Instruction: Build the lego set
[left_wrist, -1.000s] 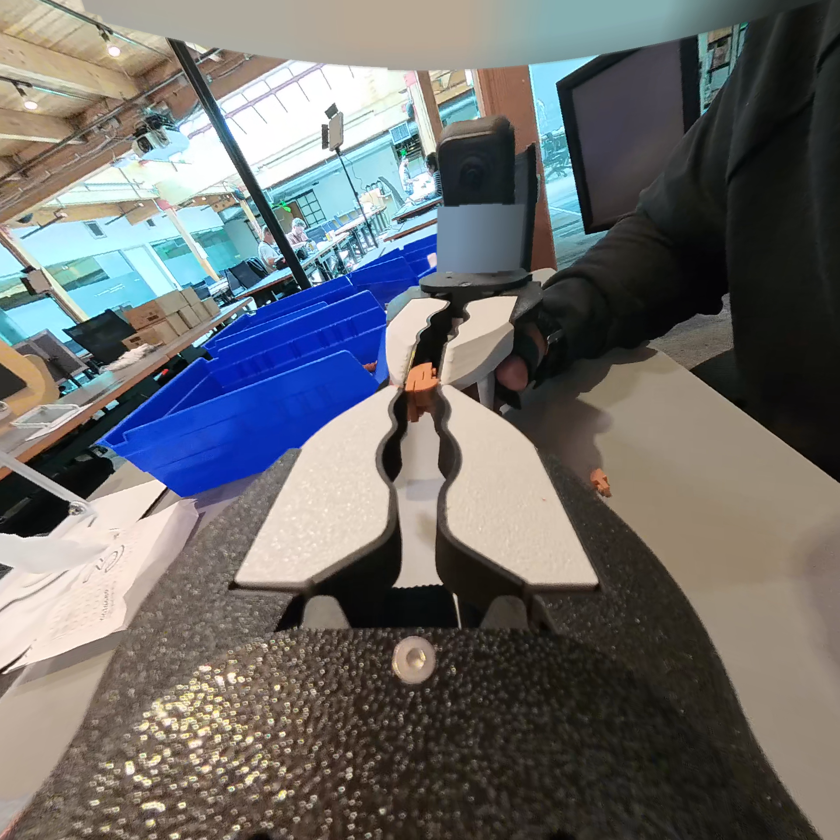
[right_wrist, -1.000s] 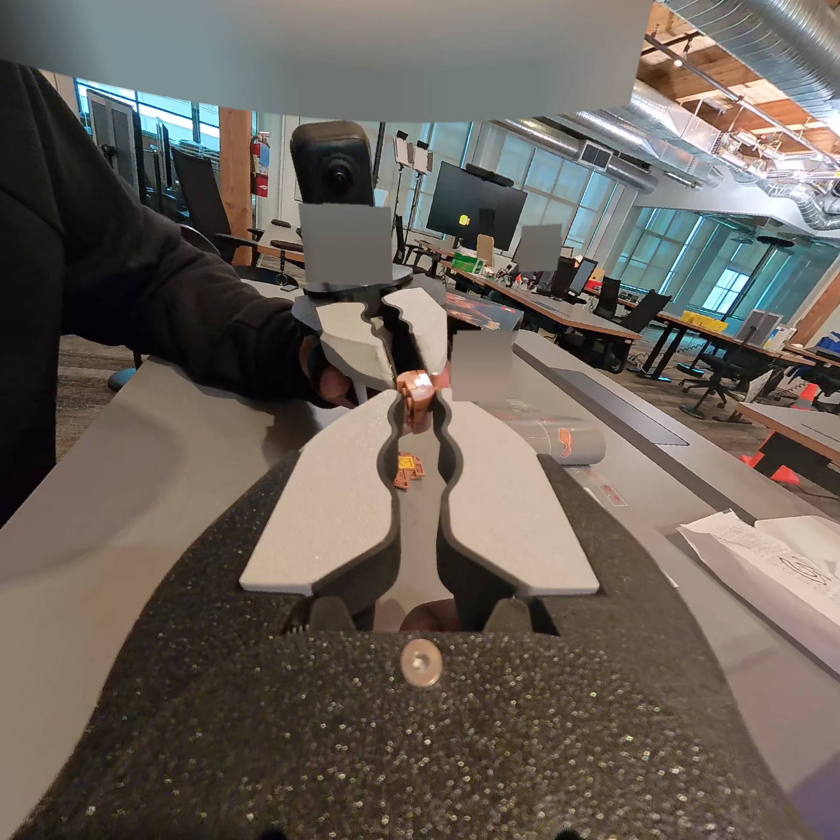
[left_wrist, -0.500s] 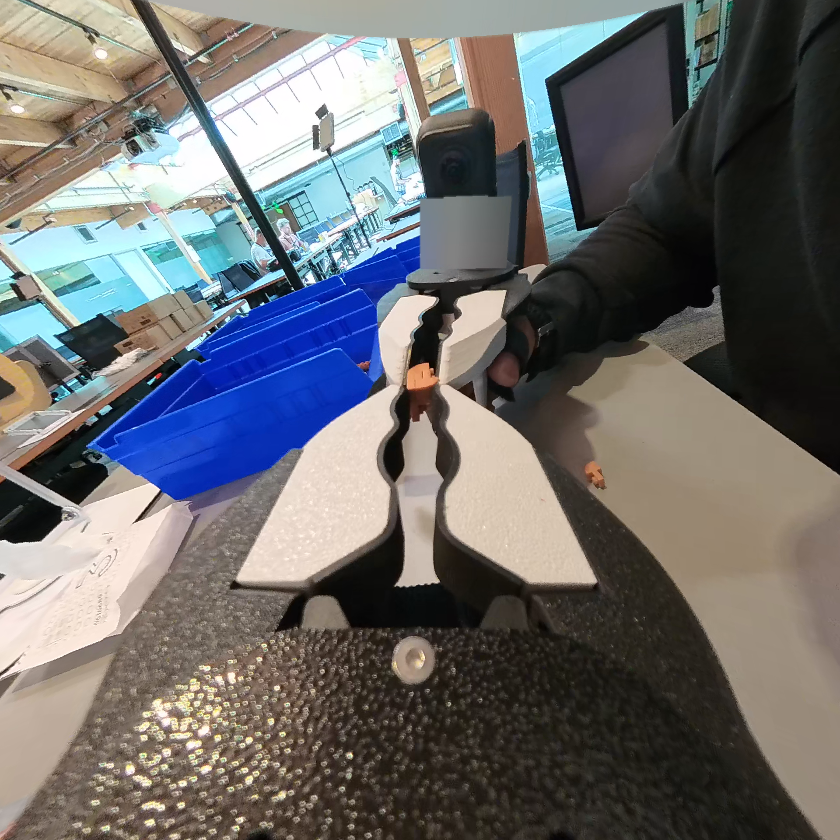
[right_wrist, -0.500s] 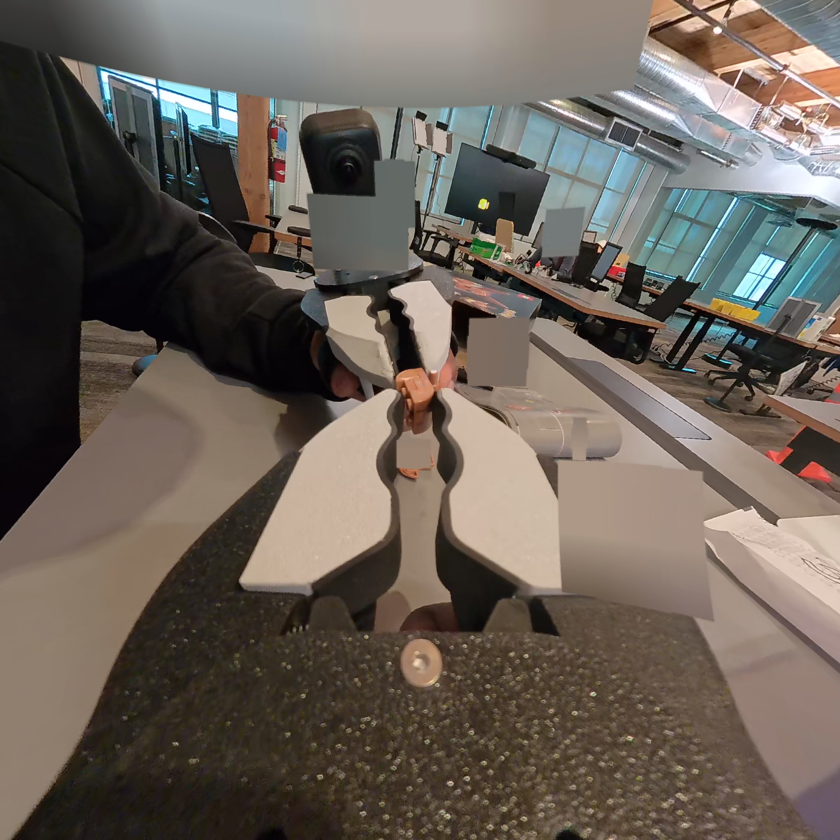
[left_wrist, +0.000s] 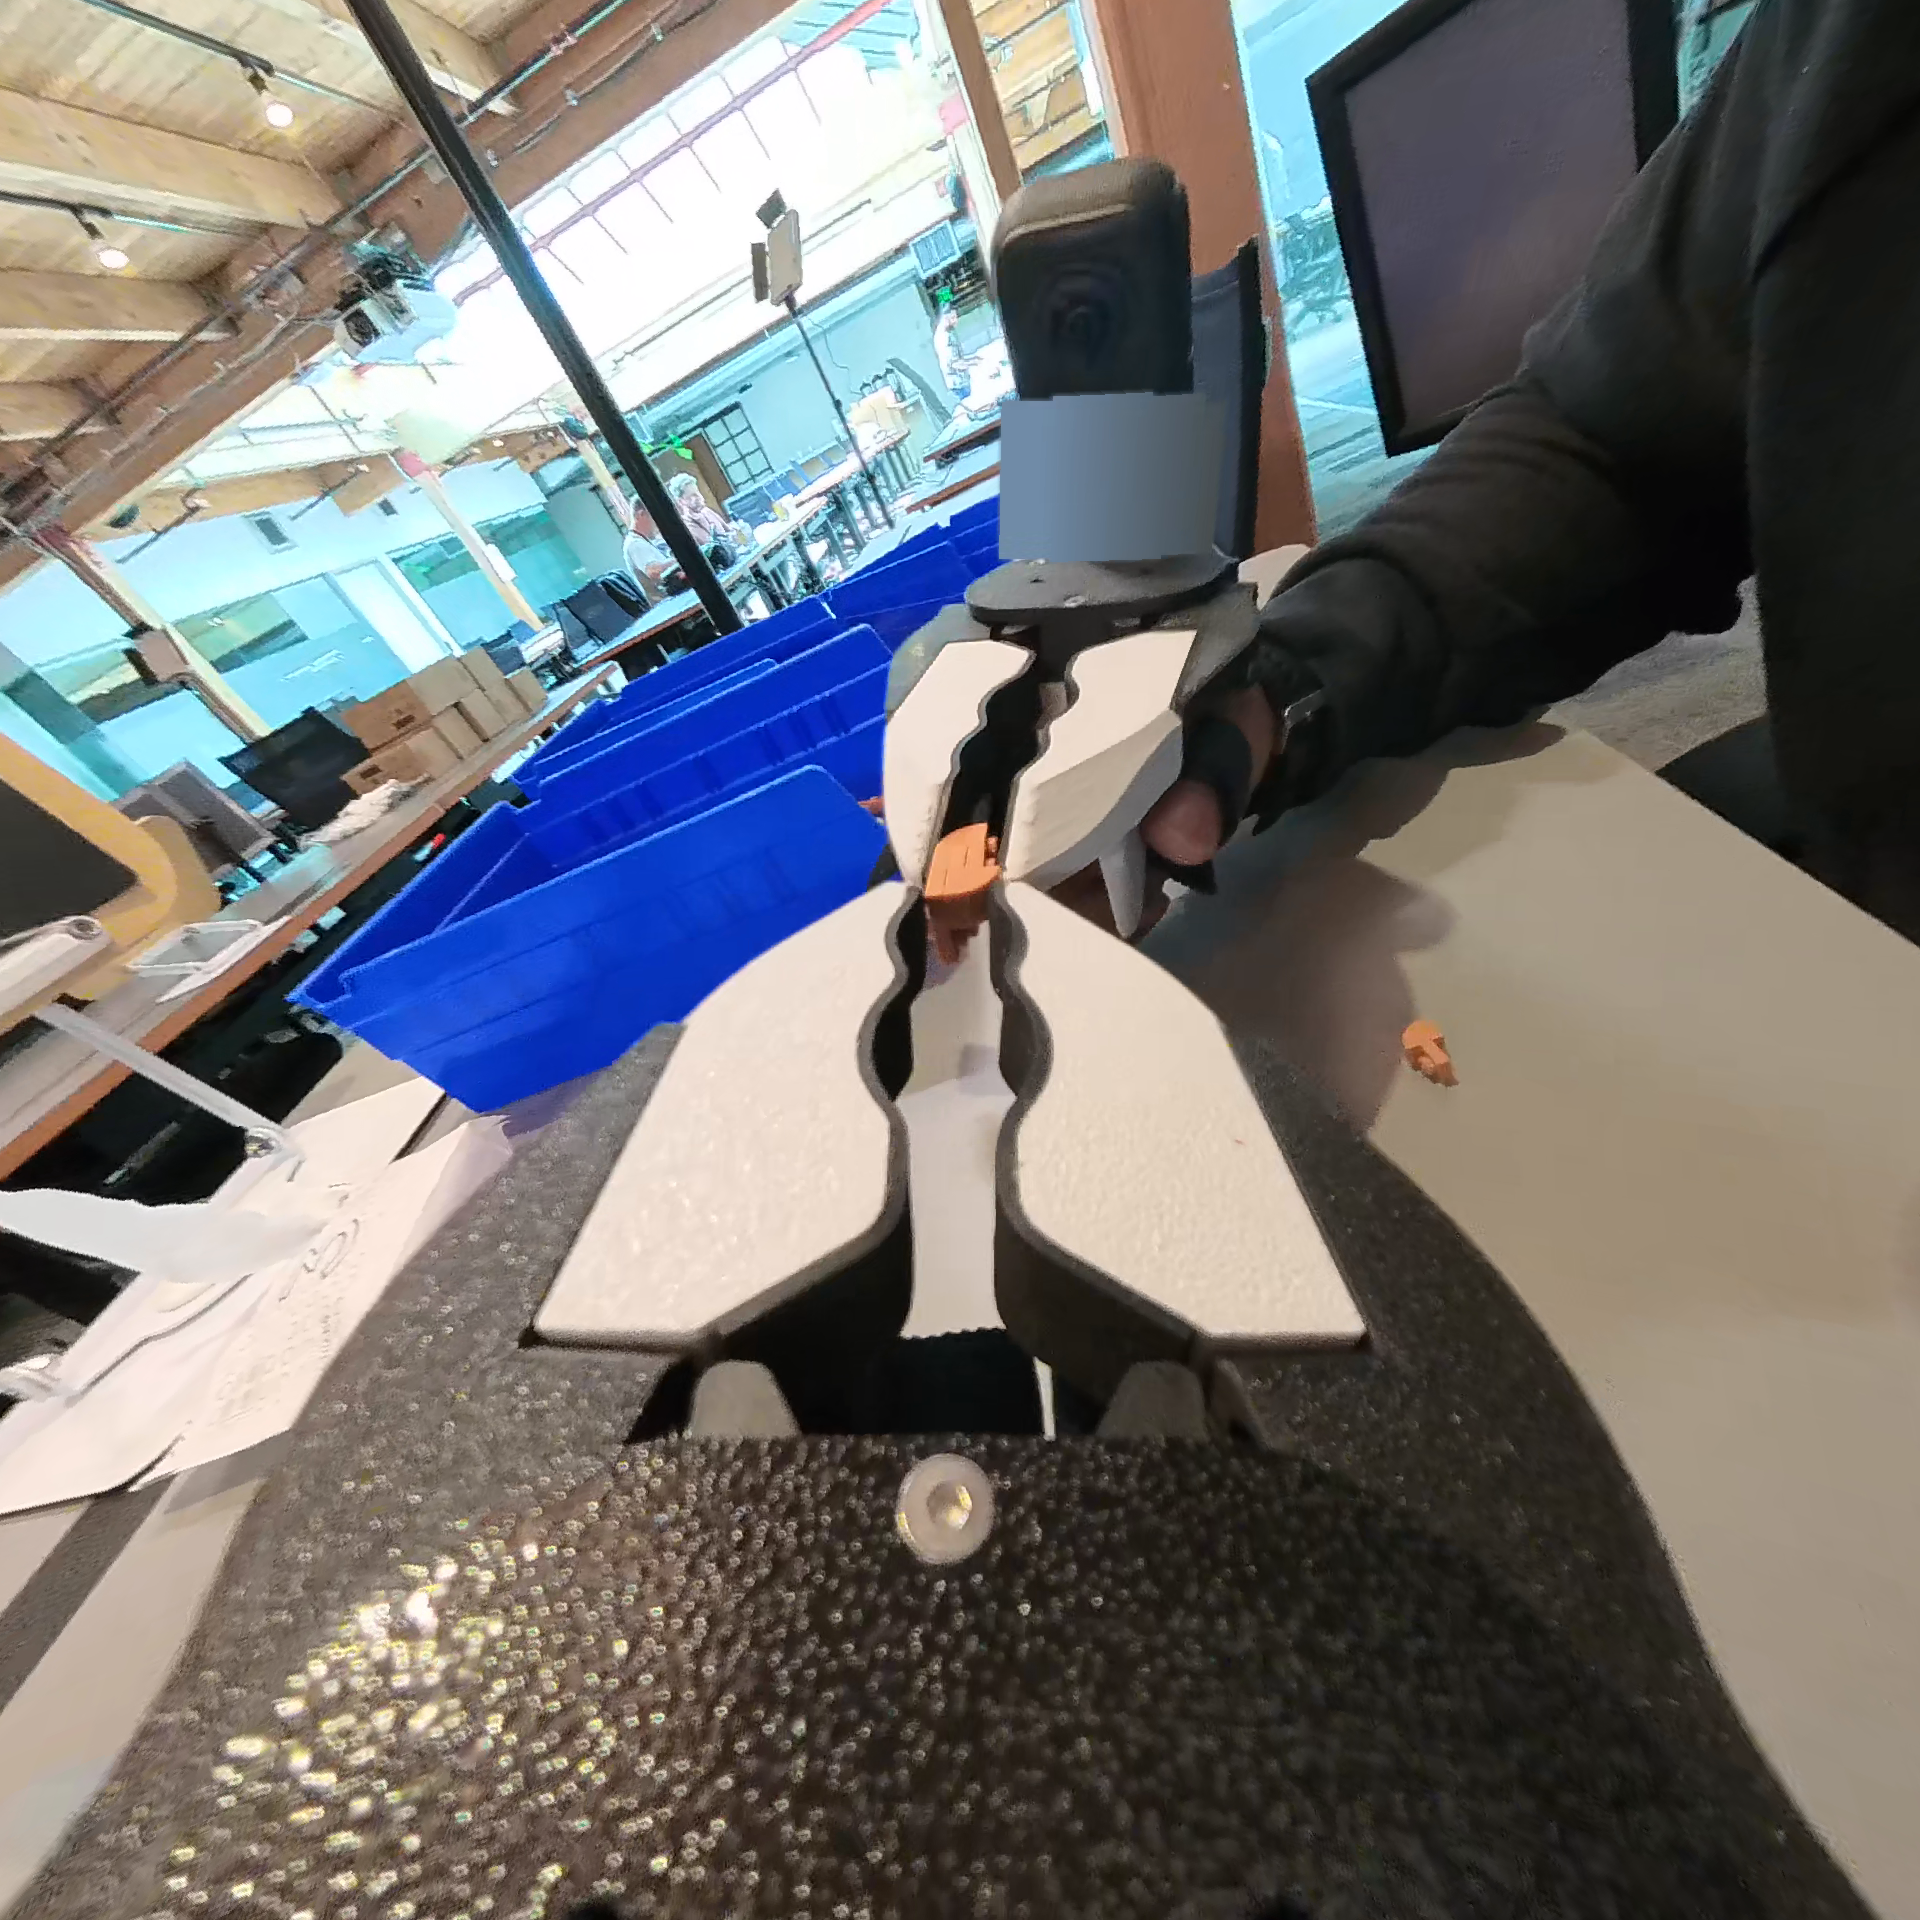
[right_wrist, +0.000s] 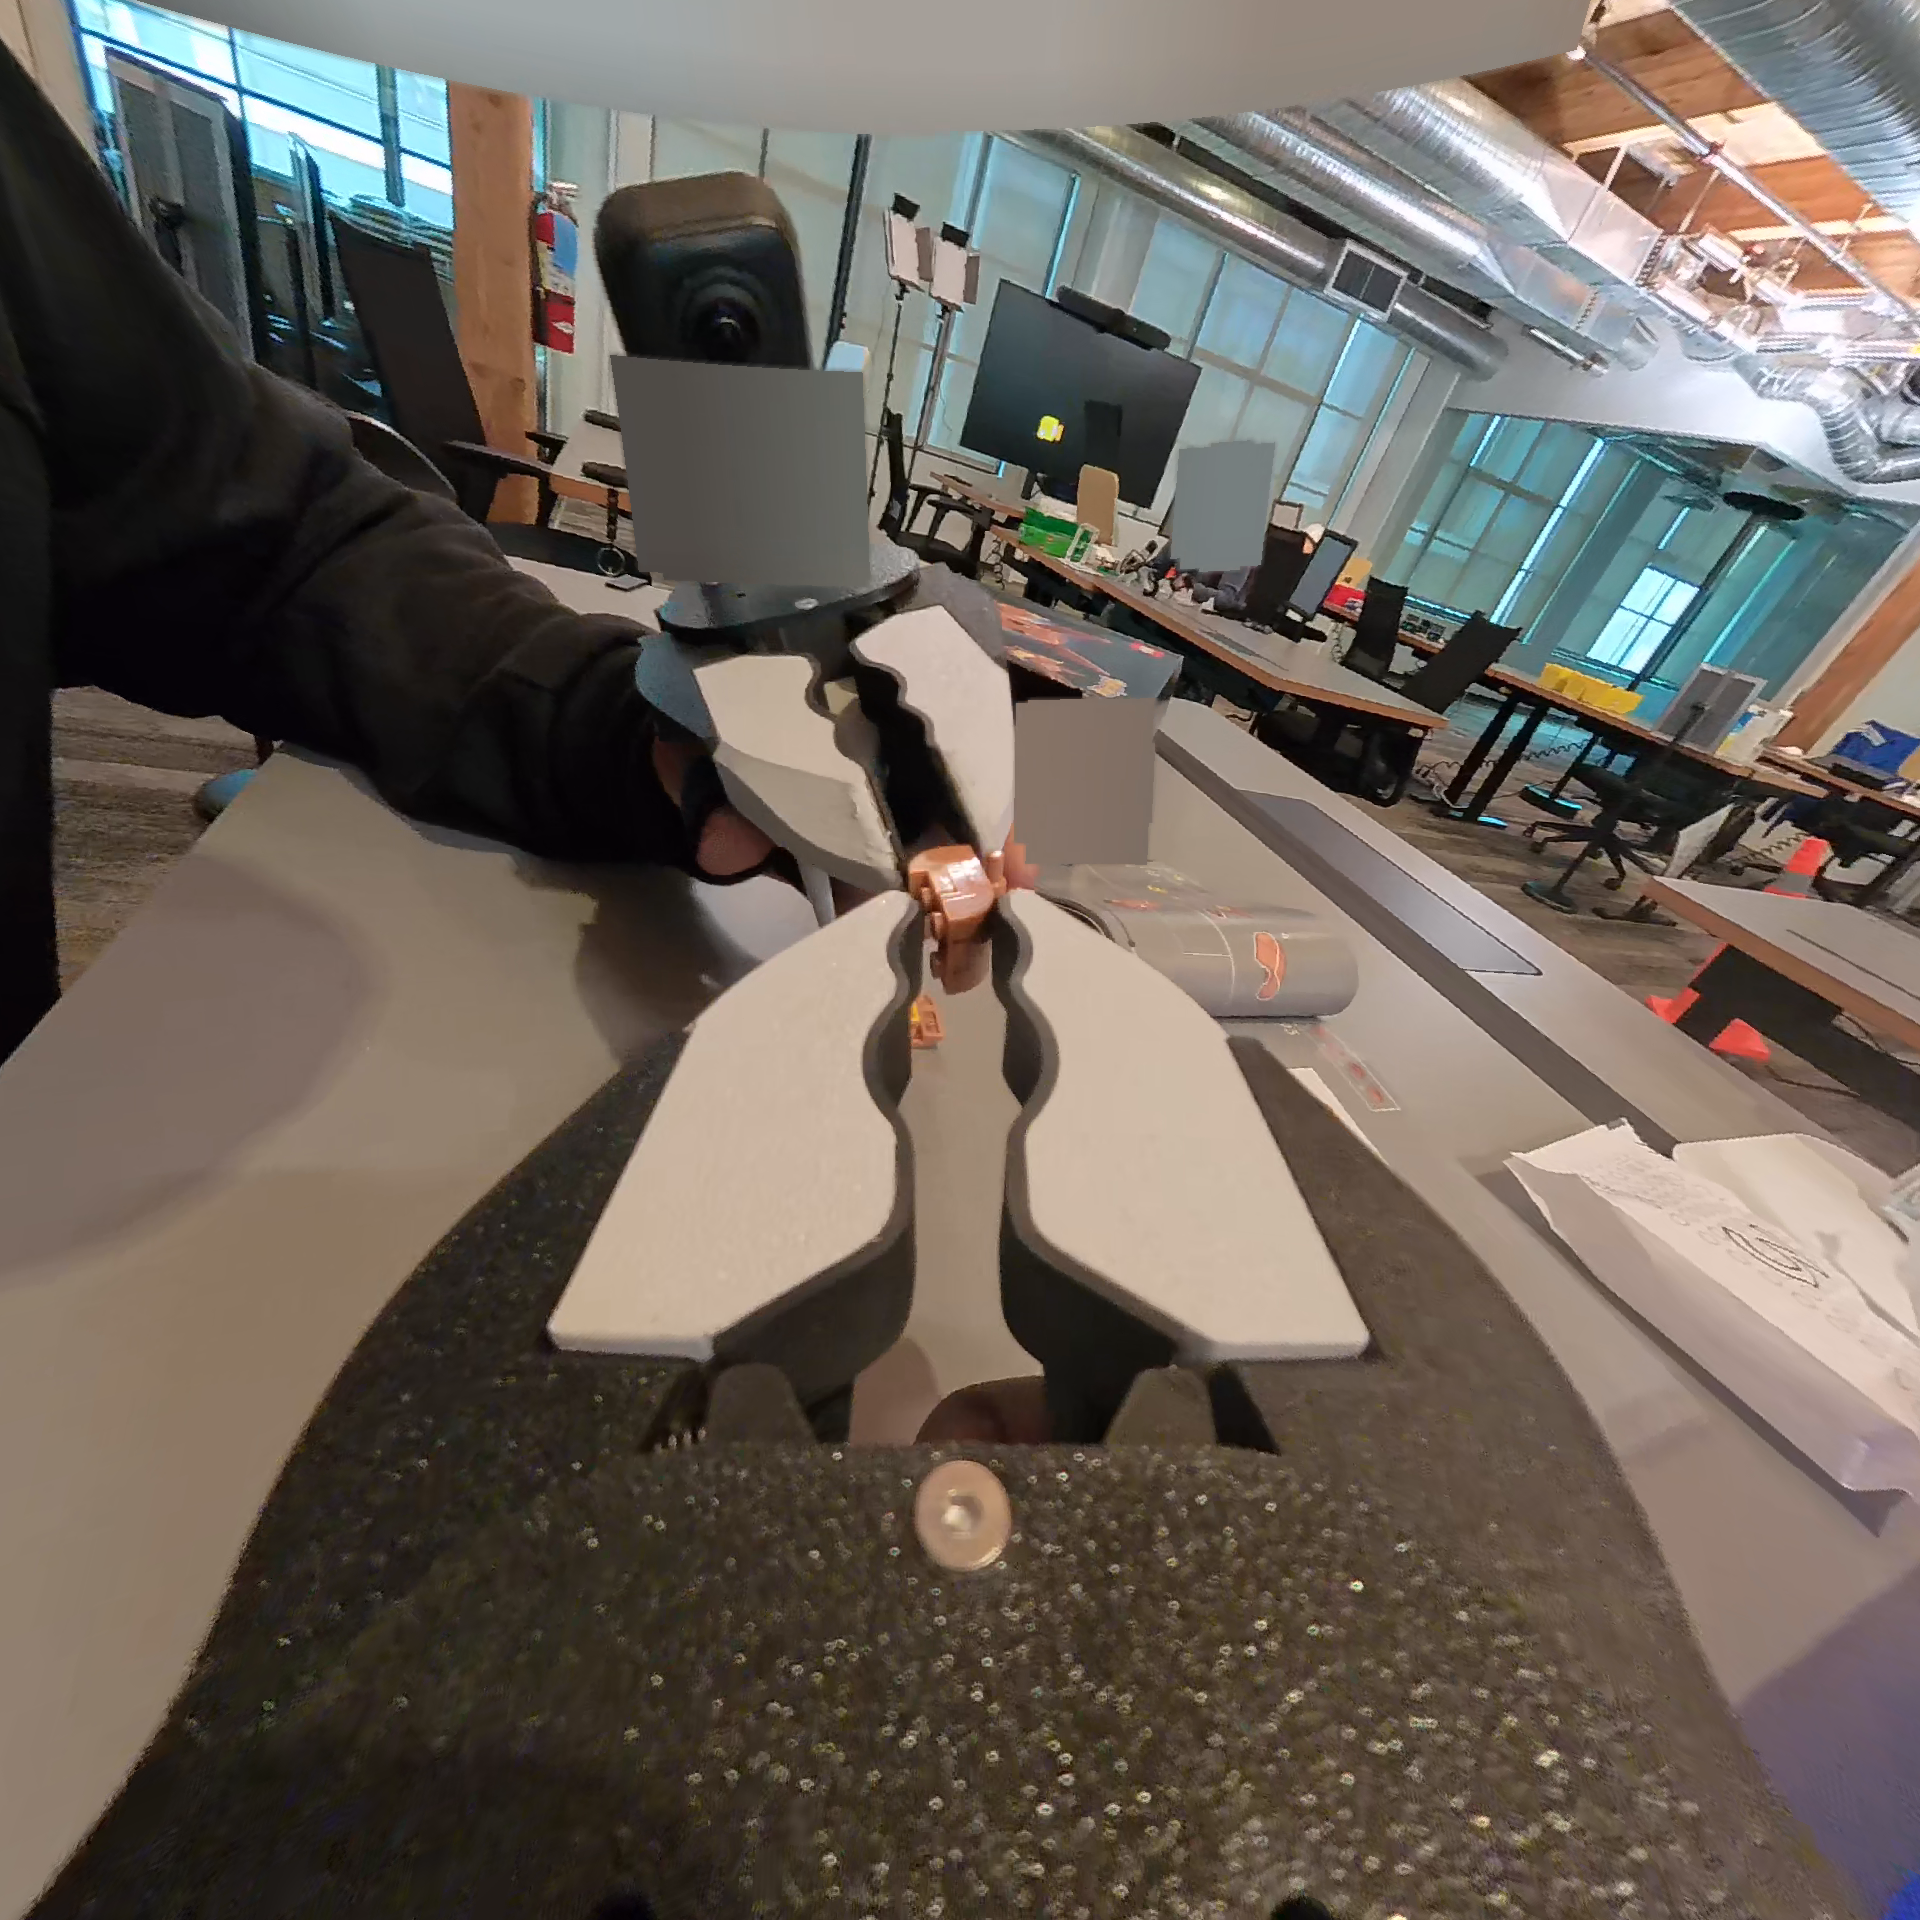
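Pinching from opposite ends, both grippers meet tip to tip on 1 small orange brick piece (left_wrist: 961, 868) above the grey counter (left_wrist: 1621, 1039); the left gripper (left_wrist: 951, 914) and right gripper (right_wrist: 956, 914) each have jaws clenched on it, another orange piece (left_wrist: 1429, 1049) lying loose nearby, blue bins (left_wrist: 582, 935) beyond

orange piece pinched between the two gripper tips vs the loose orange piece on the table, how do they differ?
The pinched orange piece is off the table, at the meeting tips of the left gripper and the right gripper; the loose orange piece lies on the grey table, touched by neither. The pinched one looks larger and is partly hidden by the fingers; the loose one is fully exposed. Both are small orange plastic parts.
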